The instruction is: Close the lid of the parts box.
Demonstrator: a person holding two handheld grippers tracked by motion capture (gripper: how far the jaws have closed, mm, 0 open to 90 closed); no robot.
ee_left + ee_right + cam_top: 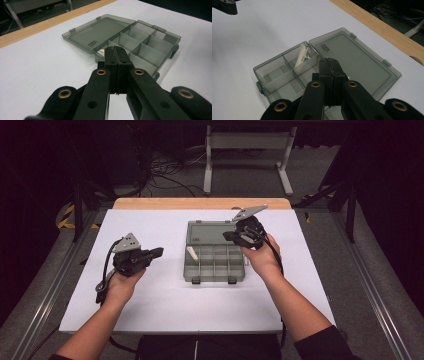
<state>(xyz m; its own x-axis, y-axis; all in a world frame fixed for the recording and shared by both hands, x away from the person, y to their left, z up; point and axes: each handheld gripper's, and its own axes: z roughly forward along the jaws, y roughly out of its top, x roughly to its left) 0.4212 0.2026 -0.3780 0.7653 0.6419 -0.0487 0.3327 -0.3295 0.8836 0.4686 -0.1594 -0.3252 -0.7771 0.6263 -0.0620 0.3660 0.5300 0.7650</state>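
I work at a white table (150, 310) with a wooden strip along its far edge, set in a dark room; beyond that edge cables trail over a grey floor under a pale metal frame (247, 142). The grey compartment box (215, 265) lies mid-table, its lid (207, 232) folded flat toward the far edge. A small white piece (192, 253) leans in the box's left compartment nearest the lid. My left gripper (156, 252) hovers just left of the box, pointing at it, jaws pressed together with nothing between them. My right gripper (229, 237) hangs over the box's far right corner, jaws likewise shut and empty. In the left gripper view my jaws hide most of the white piece; what it is I cannot tell.
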